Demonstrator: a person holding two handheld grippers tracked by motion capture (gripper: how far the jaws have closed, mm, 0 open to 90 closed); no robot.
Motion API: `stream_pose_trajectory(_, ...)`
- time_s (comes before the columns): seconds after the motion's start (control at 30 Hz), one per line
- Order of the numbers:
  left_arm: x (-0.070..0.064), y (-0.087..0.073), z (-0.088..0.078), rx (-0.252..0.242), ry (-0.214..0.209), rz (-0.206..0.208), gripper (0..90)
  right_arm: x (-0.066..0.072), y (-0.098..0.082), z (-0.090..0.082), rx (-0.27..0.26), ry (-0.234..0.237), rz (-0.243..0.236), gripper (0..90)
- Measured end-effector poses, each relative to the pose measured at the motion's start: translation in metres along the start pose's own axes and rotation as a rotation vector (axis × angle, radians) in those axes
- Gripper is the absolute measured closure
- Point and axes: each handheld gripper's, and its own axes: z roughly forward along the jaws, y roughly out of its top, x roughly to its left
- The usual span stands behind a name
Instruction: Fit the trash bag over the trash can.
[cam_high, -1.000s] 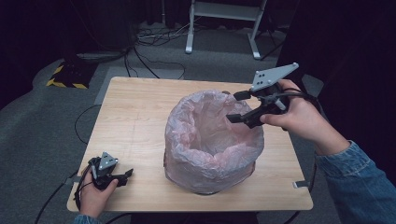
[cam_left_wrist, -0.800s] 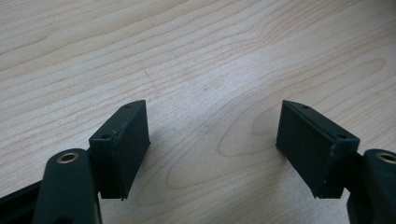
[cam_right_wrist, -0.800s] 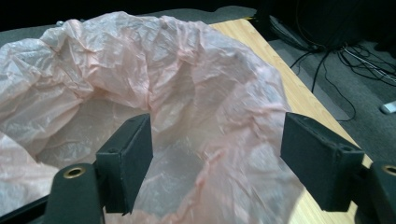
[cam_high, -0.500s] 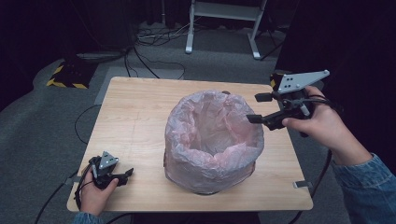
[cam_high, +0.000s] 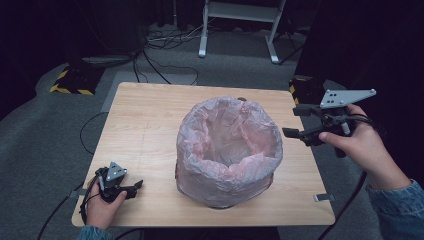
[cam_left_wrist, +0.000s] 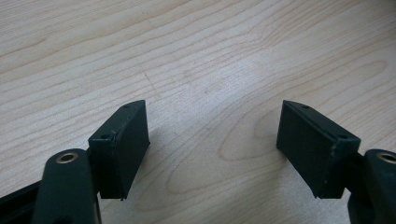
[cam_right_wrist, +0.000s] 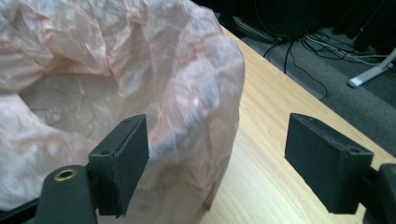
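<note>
Since the earlier frames the right gripper has slid off the bag's rim and out past the right edge of the surface, and its jaws have just been opening a bit with nothing between them. Left gripper hasn't budged.

Biggest thing first: the light wood surface, with the pink bag sitting pretty much in the middle of it. It's a thin crinkly plastic liner pulled over a round bin, standing upright with its mouth open and facing straight up, so the long axis runs vertical. No writing, logo or label readable on the bag, the bin or the grippers.

From the right gripper view the bag is just ahead of the jaws and off to their left; the left jaw overlaps the bag's outer wall in the picture, but the pads aren't pressing on anything. Bare wood runs between and beyond the jaws. So released, apart from the bag, and pointing at its right side.

The left gripper is down at the near left corner, well apart from the bag, jaws spread wide and hovering low over plain wood grain, gripping nothing.
</note>
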Motion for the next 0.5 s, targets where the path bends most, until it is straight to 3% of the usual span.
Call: stream_pose_trajectory(0.5, 0.000, 0.000, 0.000, 0.000, 0.000, 0.000, 25.4, -0.021, -0.065, 0.010, 0.010, -0.031, 0.094, 22.5)
